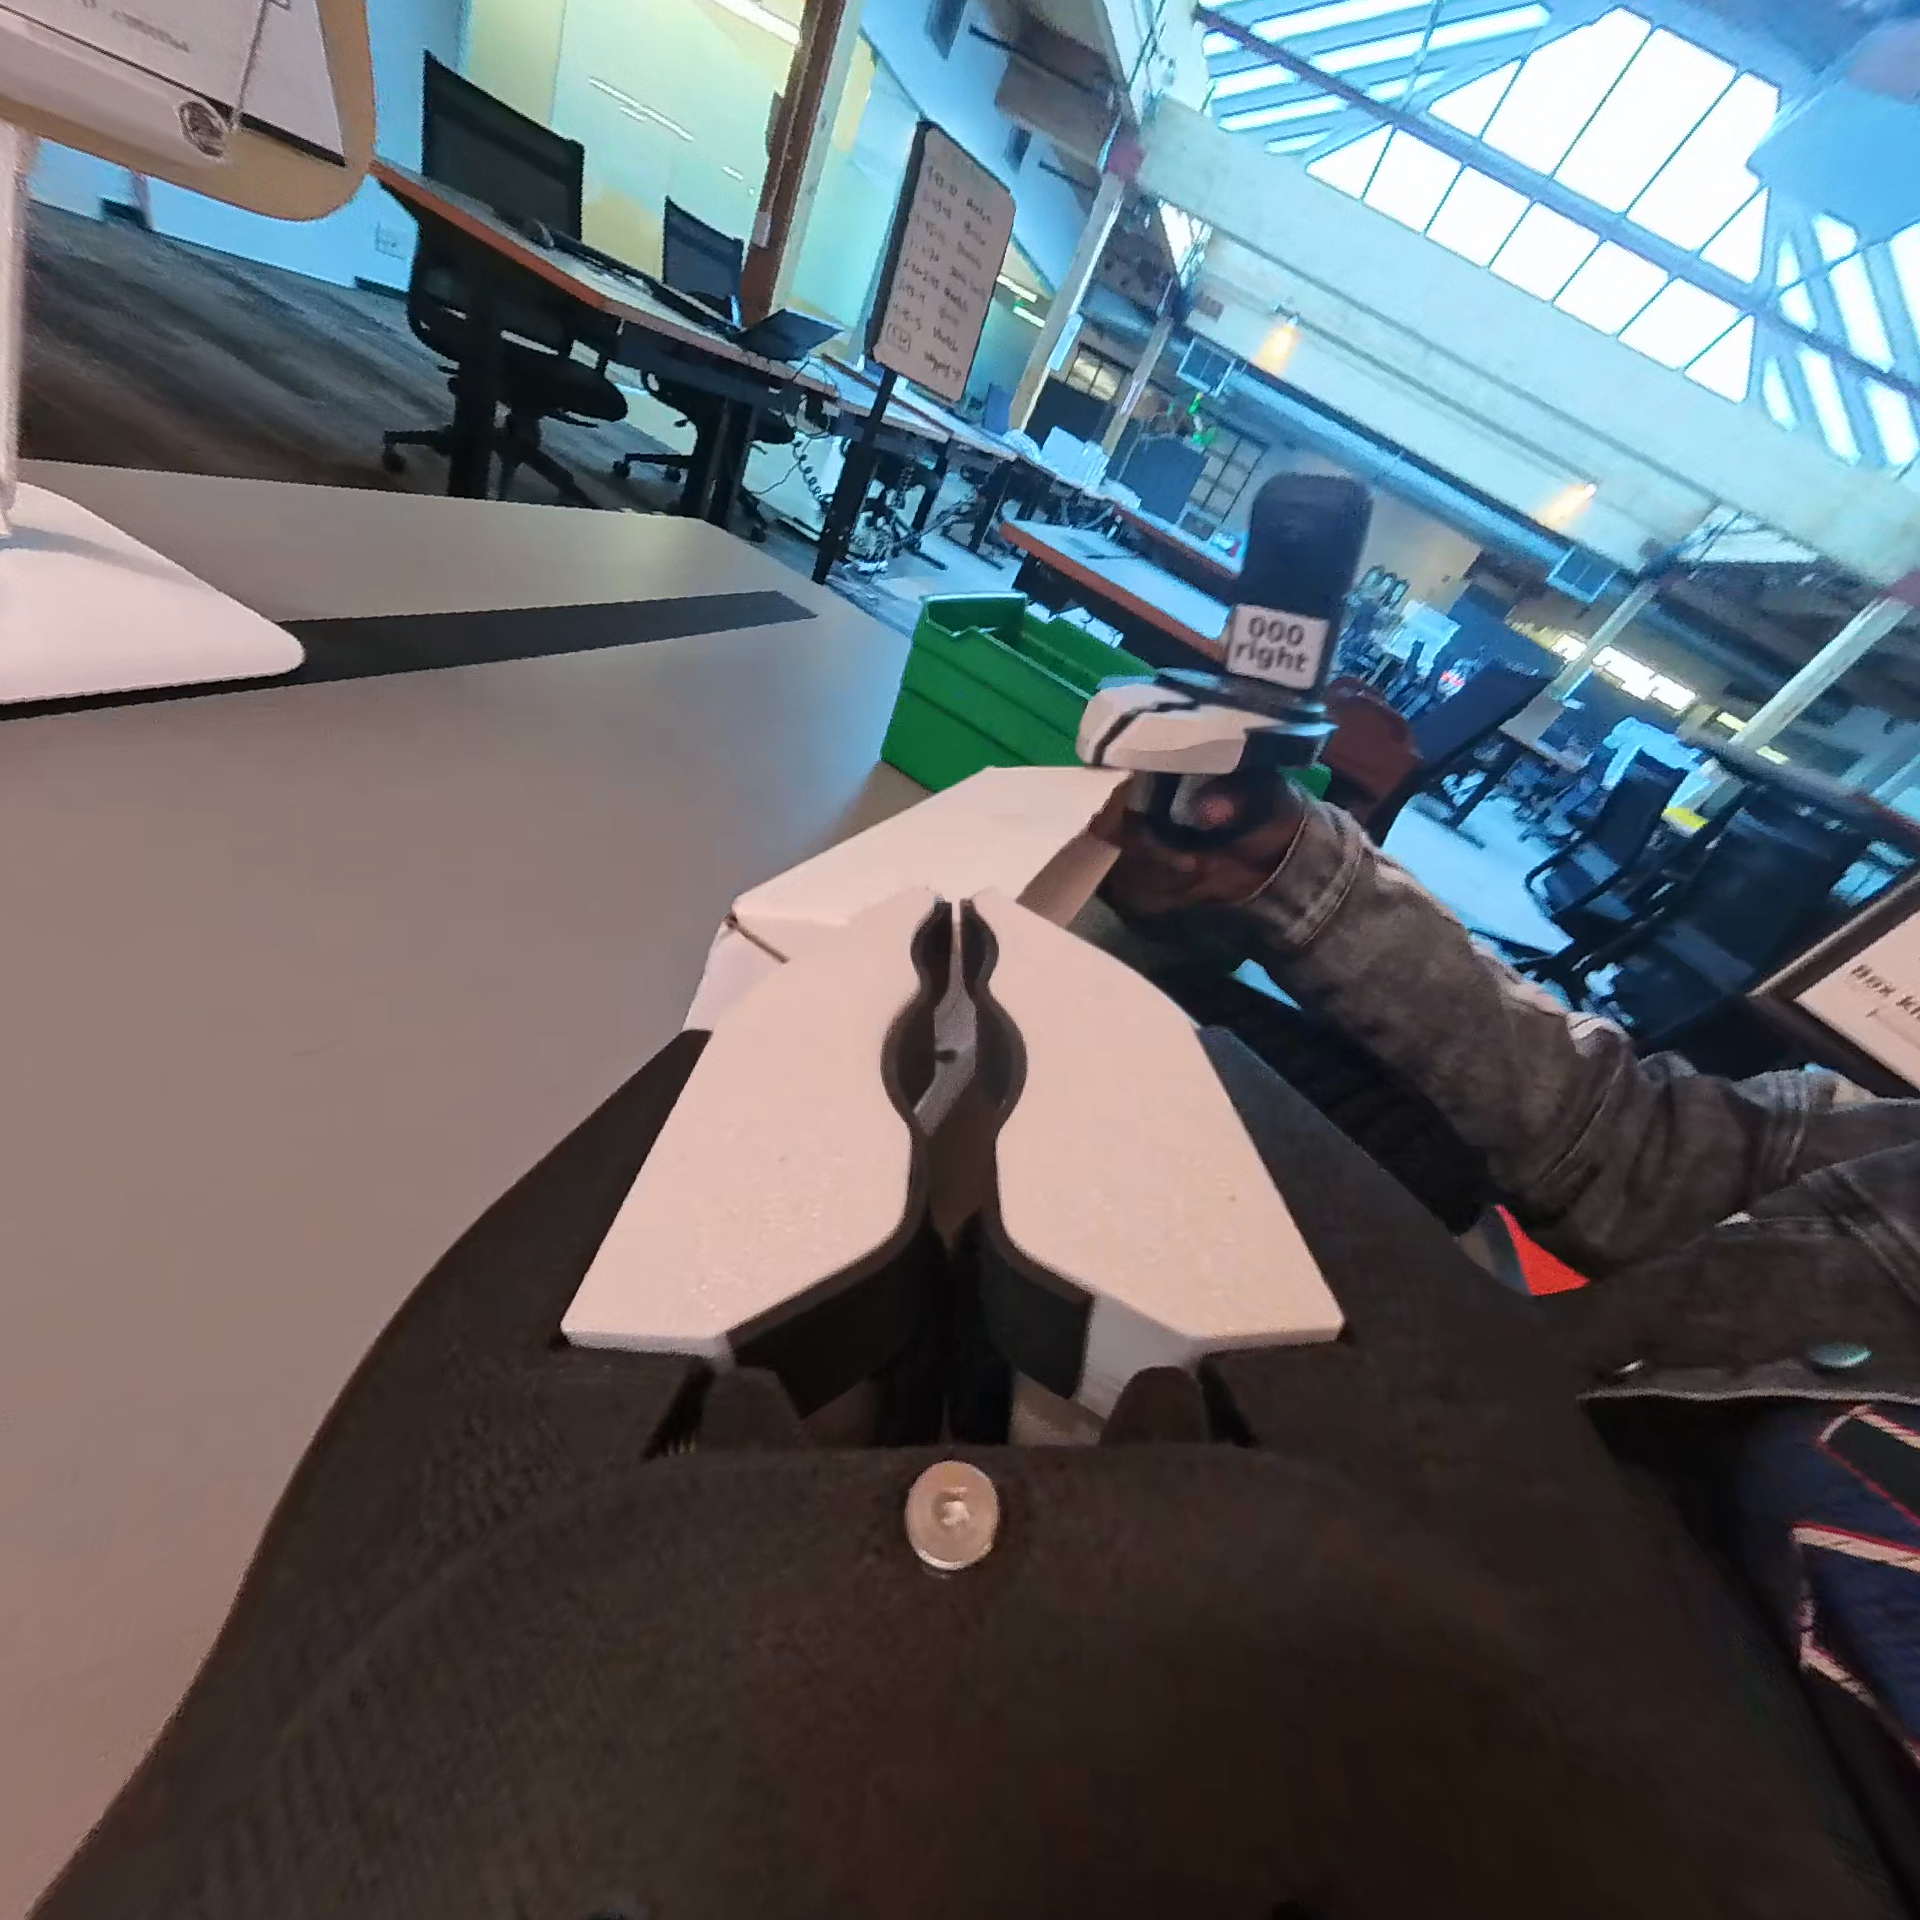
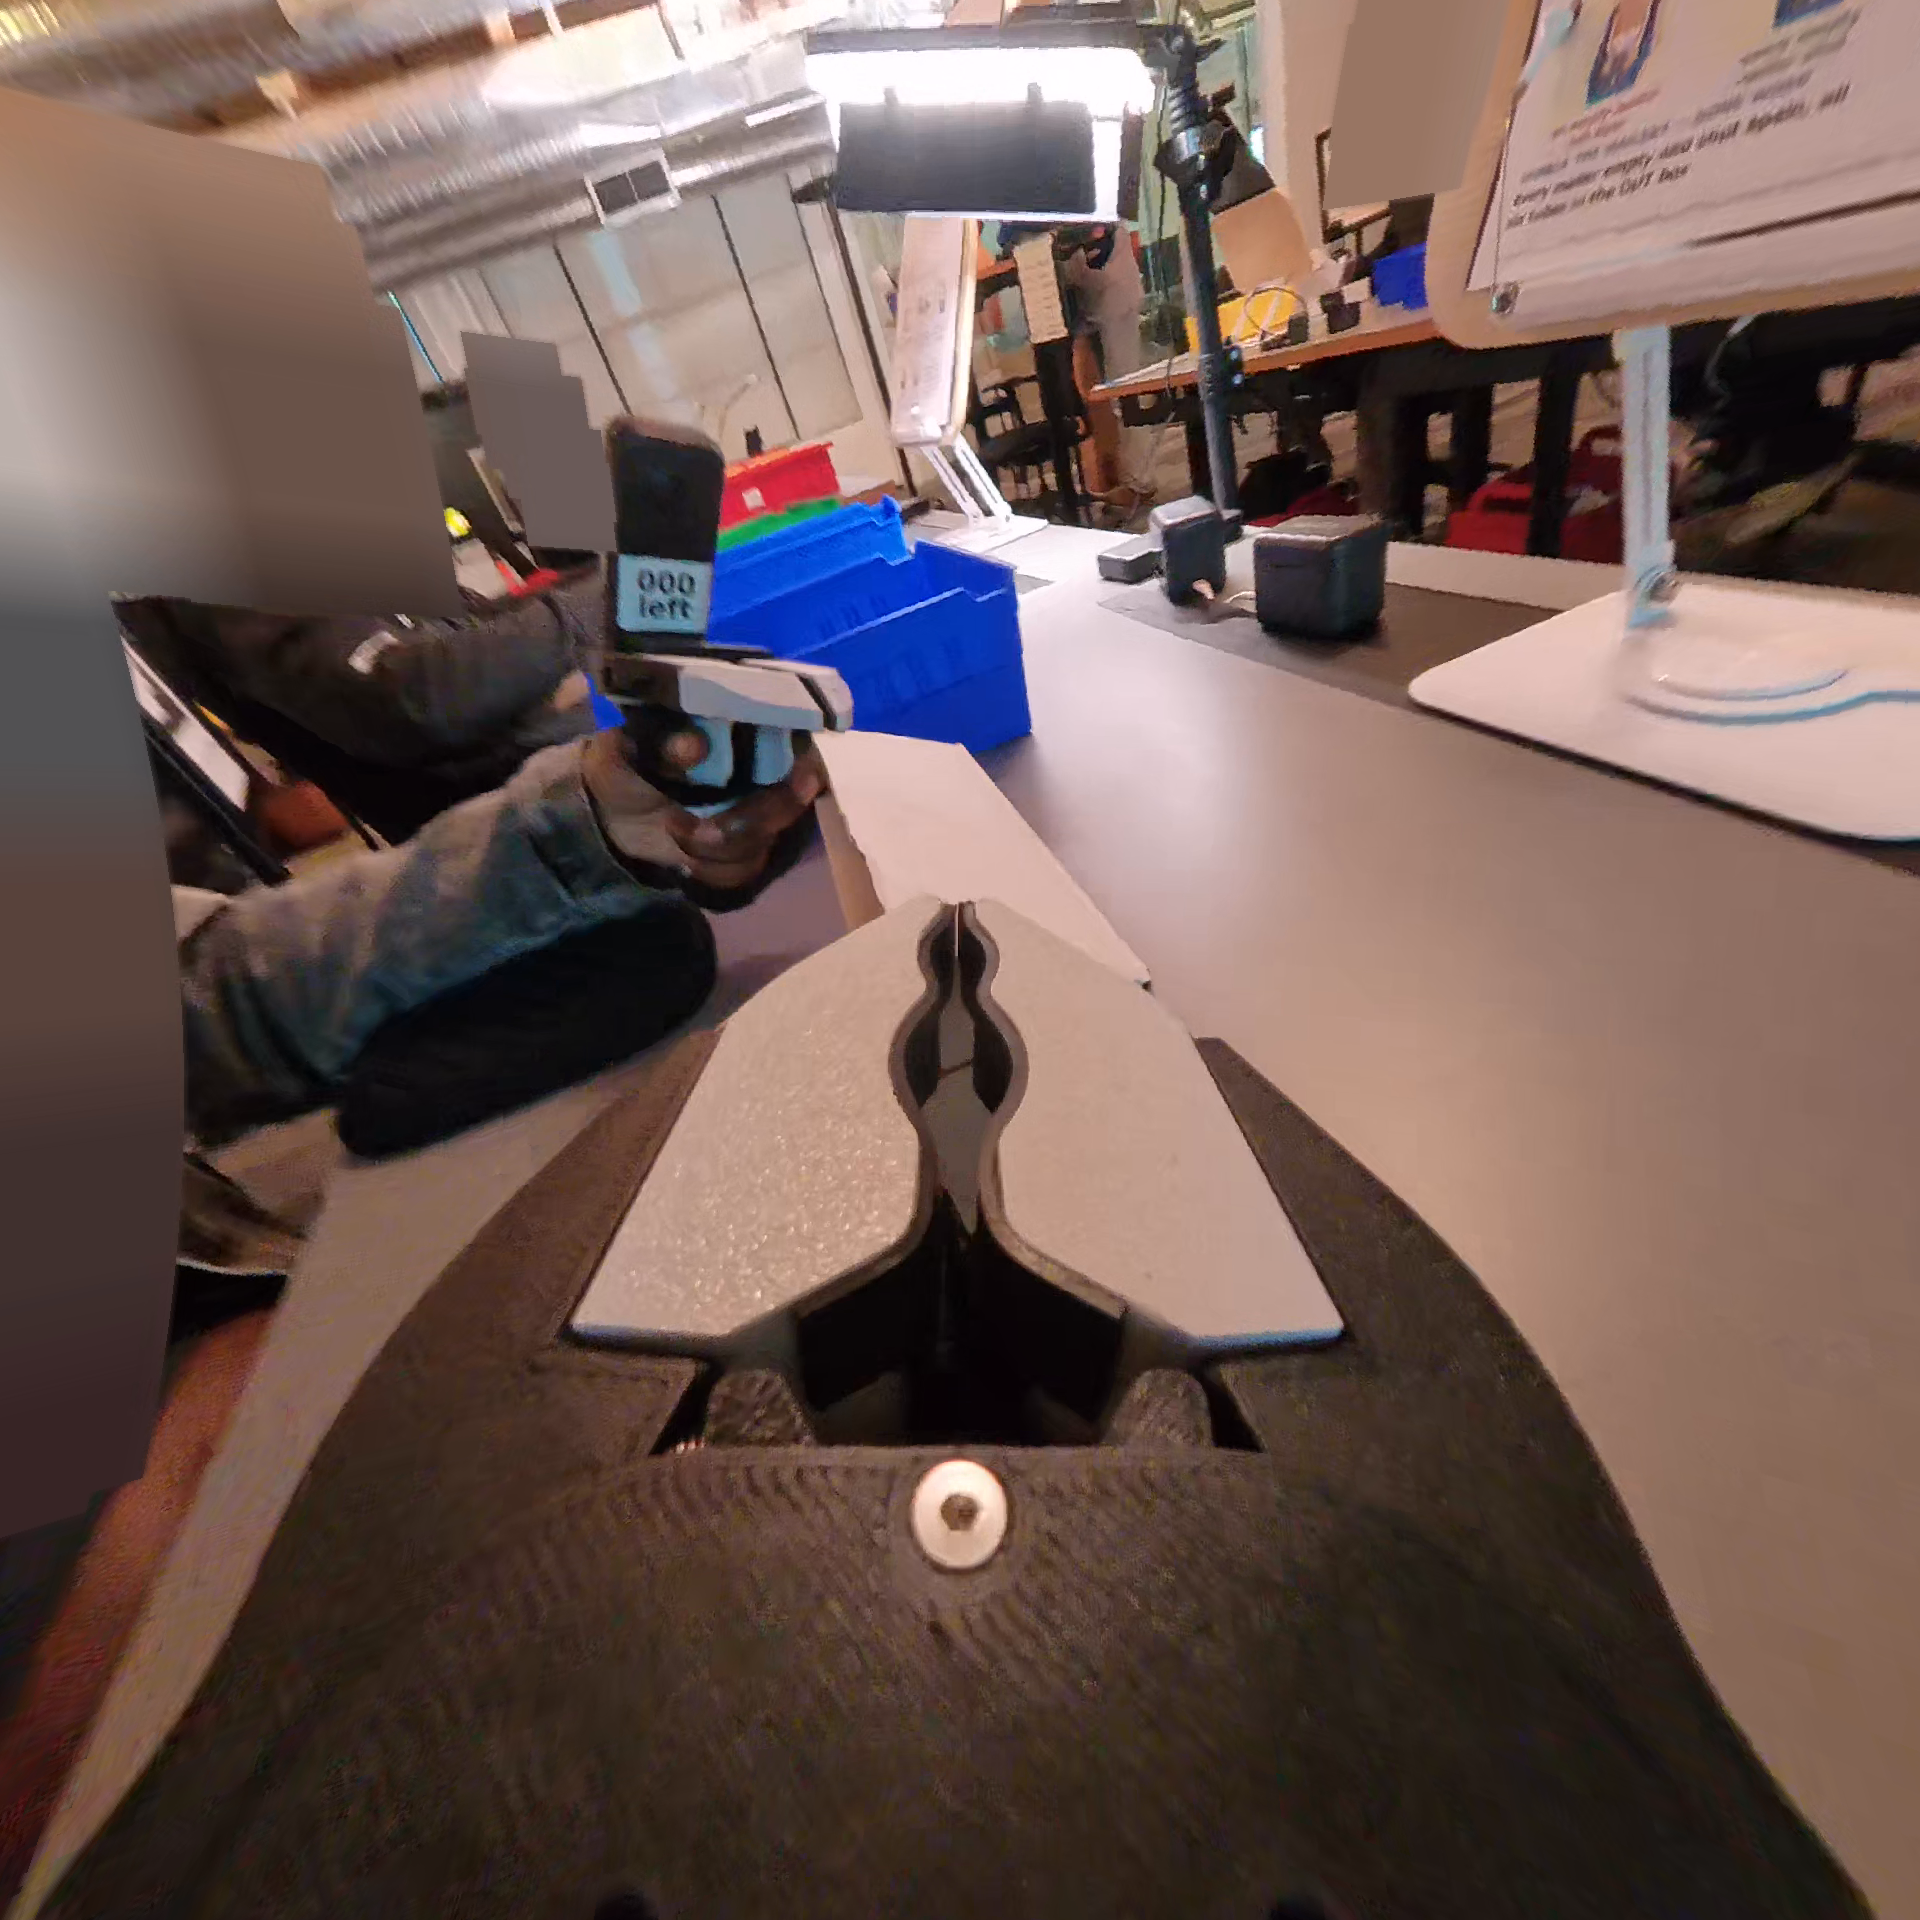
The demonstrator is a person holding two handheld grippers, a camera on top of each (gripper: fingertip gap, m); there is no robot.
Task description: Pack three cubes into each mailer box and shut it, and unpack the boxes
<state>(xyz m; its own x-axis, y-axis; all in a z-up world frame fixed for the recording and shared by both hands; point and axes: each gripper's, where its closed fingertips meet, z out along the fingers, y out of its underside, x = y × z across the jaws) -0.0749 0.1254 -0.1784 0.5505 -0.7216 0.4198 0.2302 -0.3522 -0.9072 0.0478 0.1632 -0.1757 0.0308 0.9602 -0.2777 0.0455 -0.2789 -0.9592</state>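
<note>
My left tool is closed, its fingers pinched on an edge of the white mailer box, which sits at the near edge of the grey counter. My right tool is closed too, clamped on the opposite end of the same box. In the left wrist view the right tool shows at 1 o'clock over the box's far end; the green bin stands beyond it at 12 o'clock. From the right tool, the blue bin lies at 12 o'clock past the box, and a white stand base at 2 o'clock. Between them the counter lies open. I see no cubes.
</note>
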